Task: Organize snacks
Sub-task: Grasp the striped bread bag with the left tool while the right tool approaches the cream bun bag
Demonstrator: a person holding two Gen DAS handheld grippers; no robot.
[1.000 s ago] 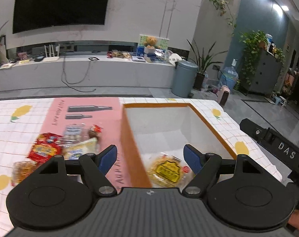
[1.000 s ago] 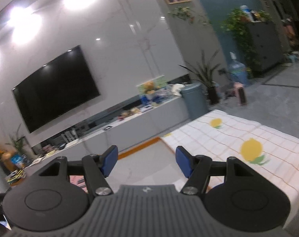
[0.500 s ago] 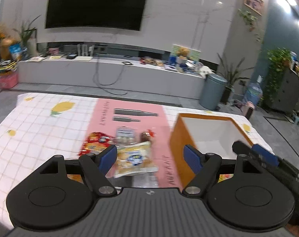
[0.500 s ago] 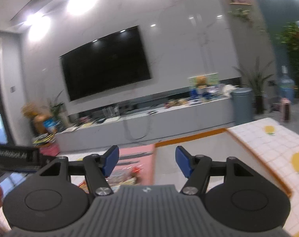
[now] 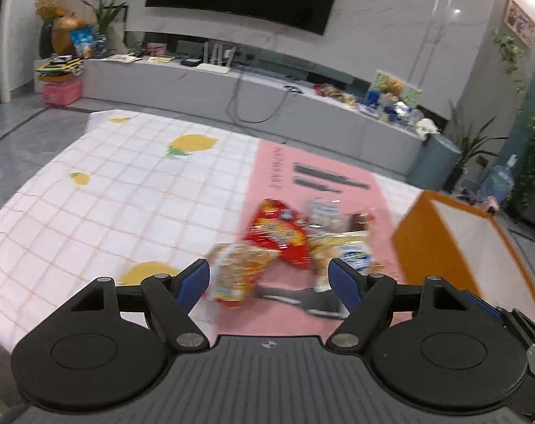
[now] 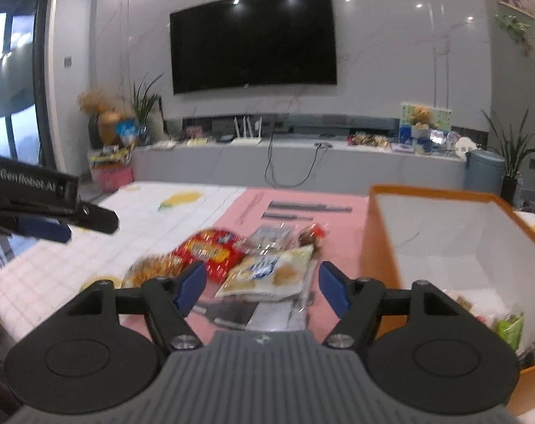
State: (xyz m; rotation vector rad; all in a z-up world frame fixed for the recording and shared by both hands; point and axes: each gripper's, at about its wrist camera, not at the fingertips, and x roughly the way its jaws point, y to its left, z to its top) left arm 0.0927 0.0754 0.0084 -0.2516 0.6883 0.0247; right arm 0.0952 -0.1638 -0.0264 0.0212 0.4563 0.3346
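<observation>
I am holding both grippers above a checked table [image 5: 108, 190] strewn with snack packets. The left gripper [image 5: 269, 281] is hovering with its blue fingers [image 5: 193, 281] spread wide and gripping nothing; between them, just ahead of the tips, an orange-brown packet [image 5: 237, 268] is lying on the pink mat [image 5: 267, 318]. Beyond it a red packet [image 5: 278, 229] is leaning against a pale packet with a blue label [image 5: 341, 251], which is sitting just ahead of the right-hand finger. Farther out, a clear packet [image 5: 324, 210] and a small dark-red packet [image 5: 361, 219] are resting close behind them. The orange box [image 5: 409, 247] with a white inside is standing to the right of the fingers, apart from the pile.

The right gripper [image 6: 262, 282] is hovering with its fingers [image 6: 333, 291] spread as well, empty. In that view the pale packet [image 6: 267, 274] is lying between the tips, the red one [image 6: 207, 251] and the orange-brown one [image 6: 154, 268] are sitting toward the left finger, and a few packets [image 6: 493, 318] are already lying in the box's [image 6: 377, 247] near corner, right of the fingers. The left gripper [image 6: 55, 219] is showing at the far left. Motion blur is softening the packets' print.
</observation>
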